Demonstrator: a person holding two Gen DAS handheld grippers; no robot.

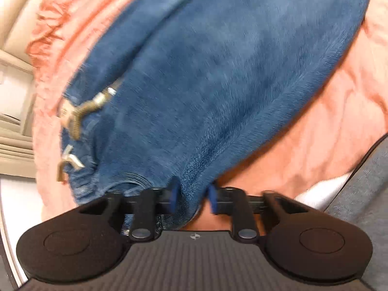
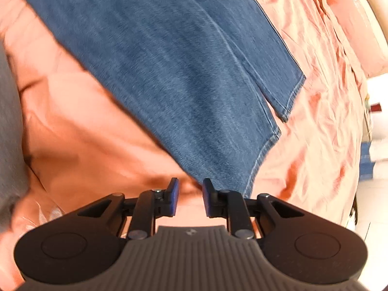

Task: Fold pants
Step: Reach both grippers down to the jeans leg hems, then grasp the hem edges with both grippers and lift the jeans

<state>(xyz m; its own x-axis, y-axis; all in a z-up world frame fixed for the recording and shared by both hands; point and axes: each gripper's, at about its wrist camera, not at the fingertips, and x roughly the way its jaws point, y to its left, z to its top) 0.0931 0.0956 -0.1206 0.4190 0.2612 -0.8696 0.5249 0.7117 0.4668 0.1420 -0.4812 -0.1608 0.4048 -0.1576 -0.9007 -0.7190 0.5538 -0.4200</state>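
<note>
Blue denim pants (image 1: 206, 72) lie on an orange bed sheet (image 1: 327, 133). In the left wrist view the elastic waist with its tan drawstring (image 1: 82, 111) is at the left. My left gripper (image 1: 192, 195) is shut on the near waist corner, with denim pinched between the blue pads. In the right wrist view the two pant legs (image 2: 169, 72) run down to the right and end in stitched hems (image 2: 266, 150). My right gripper (image 2: 190, 195) stands open just over the sheet (image 2: 84, 133). Only sheet shows between its jaws, and the near leg's corner lies by the right finger (image 2: 208, 194).
Beige furniture (image 1: 14, 36) lies beyond the sheet's left edge. Grey fabric (image 1: 363, 194) and a white patch (image 1: 322, 191) sit at the near right. A pillow in matching orange (image 2: 359, 24) lies at the far right of the bed, with floor and blue boxes (image 2: 366, 165) past it.
</note>
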